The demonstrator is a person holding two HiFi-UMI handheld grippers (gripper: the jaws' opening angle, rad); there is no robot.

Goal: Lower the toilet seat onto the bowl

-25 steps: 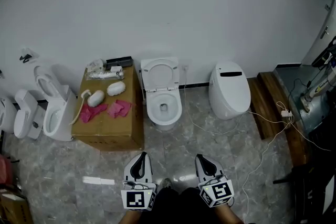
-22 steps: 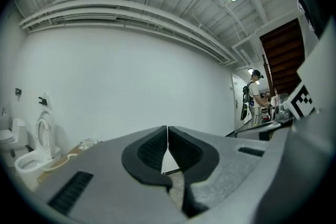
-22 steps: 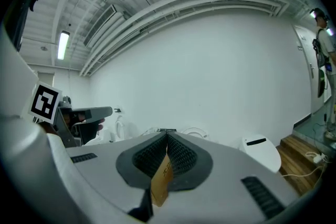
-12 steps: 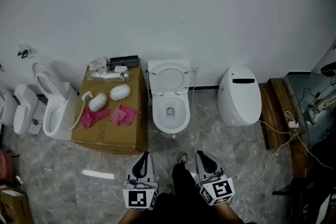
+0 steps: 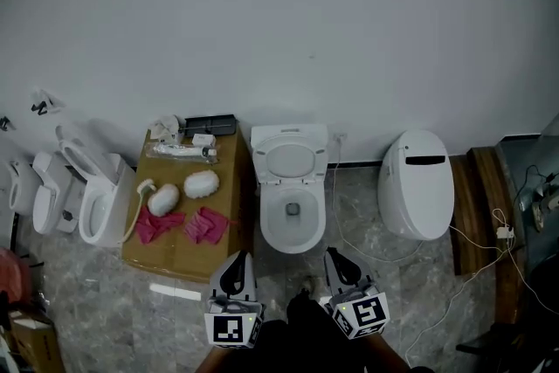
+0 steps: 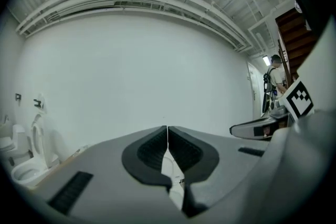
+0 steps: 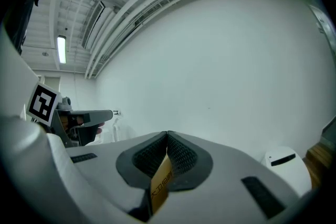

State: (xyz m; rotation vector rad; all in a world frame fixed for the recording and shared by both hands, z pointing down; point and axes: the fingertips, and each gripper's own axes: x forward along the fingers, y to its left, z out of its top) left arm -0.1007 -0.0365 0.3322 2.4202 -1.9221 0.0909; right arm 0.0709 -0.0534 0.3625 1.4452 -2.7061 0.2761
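Observation:
A white toilet stands against the wall in the head view, its bowl [image 5: 293,221] uncovered and its seat [image 5: 291,155] raised upright against the lid. My left gripper [image 5: 234,264] and right gripper [image 5: 335,257] hover low in front of the bowl, side by side, well short of it and touching nothing. Both are shut with nothing held. In the left gripper view the jaws [image 6: 167,131] meet in a thin line against the white wall. The right gripper view shows the same for the right gripper [image 7: 167,137], with only a slice of cardboard seen through the slot below the pads.
A cardboard box [image 5: 175,251] with pink gloves [image 5: 208,224] and white items stands left of the toilet. A second toilet with its lid down [image 5: 417,184] sits to the right, cables on the floor between them. More toilets [image 5: 100,198] line the left wall; a wooden step [image 5: 482,205] lies at the right.
The head view has shifted, so the toilet and box now sit lower and further right in the frame and look nearer. Both grippers stay shut in the same spot at the bottom.

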